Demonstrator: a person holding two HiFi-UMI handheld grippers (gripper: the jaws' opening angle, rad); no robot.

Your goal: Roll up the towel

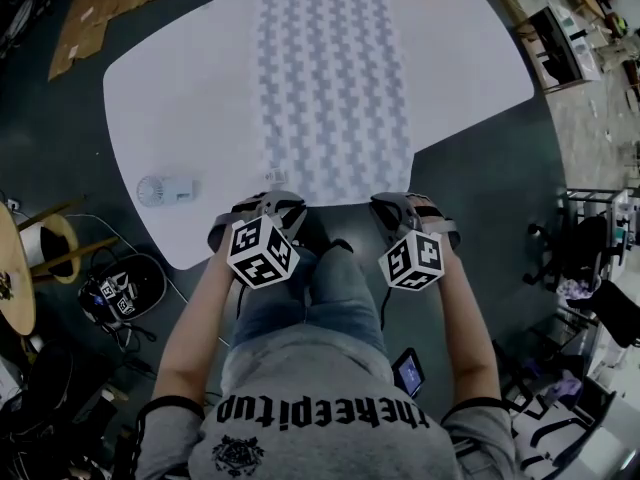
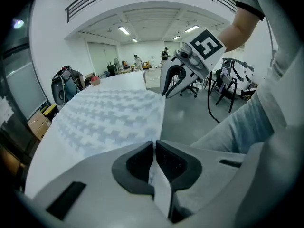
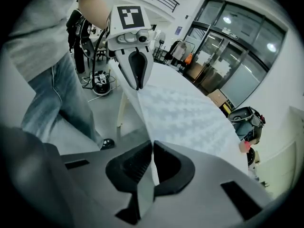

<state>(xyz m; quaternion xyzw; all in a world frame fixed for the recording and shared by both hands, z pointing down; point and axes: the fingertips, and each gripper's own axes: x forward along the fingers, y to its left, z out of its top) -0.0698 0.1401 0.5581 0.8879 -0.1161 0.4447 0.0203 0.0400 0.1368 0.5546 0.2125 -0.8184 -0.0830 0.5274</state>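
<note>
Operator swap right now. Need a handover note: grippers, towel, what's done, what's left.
Left gripper: shut on the towel's near left corner.
Right gripper: shut on the near right corner.
Towel: spread flat lengthwise on the white table, near edge at the table's front edge, pinched at both corners.
Done: both corners gripped.
Left: no roll is visible yet. Probably turn the near edge over and roll away from you.

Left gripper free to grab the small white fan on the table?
Probably not: the left gripper is shut on the edge of the white grey-checked towel. The small white fan lies close, nothing between.
</note>
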